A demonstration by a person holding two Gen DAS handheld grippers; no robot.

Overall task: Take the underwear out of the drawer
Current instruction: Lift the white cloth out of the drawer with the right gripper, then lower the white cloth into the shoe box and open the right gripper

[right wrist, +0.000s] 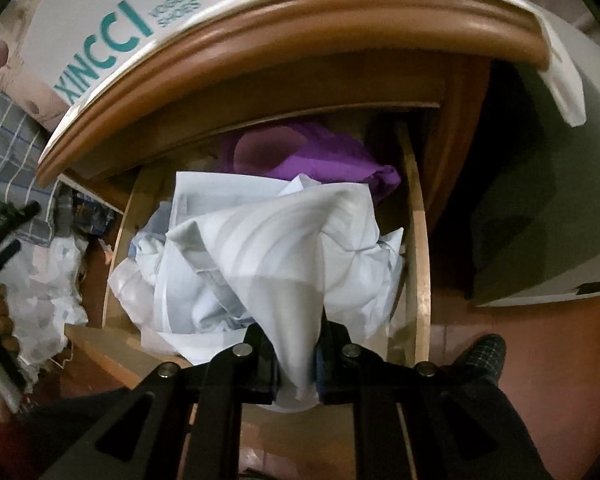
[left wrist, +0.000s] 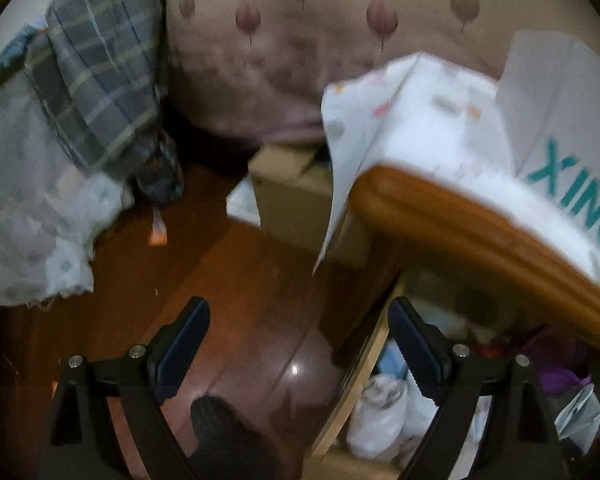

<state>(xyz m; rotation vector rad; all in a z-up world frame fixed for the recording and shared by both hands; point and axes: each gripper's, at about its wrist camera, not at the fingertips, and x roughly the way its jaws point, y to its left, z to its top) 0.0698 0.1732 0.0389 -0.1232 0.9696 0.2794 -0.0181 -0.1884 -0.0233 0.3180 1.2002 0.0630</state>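
My right gripper [right wrist: 296, 354] is shut on pale blue-white underwear [right wrist: 276, 248], which hangs bunched from the jaws over the open wooden drawer [right wrist: 418, 240]. A purple garment [right wrist: 320, 152] lies at the drawer's back, and more pale cloth lies under the held piece. My left gripper [left wrist: 298, 332] is open and empty. It hovers over the dark wooden floor, at the drawer's left wall [left wrist: 360, 364]. In the left wrist view the drawer holds white bundles [left wrist: 380, 412] and the purple garment [left wrist: 560, 372].
The nightstand's rounded wooden top [right wrist: 300, 40] overhangs the drawer, with a white XINCCI box [right wrist: 112, 36] on it. A cardboard box [left wrist: 300, 204], a plaid cloth [left wrist: 100, 72] and white bags [left wrist: 24, 220] lie on the floor to the left. A white appliance [right wrist: 548, 200] stands right.
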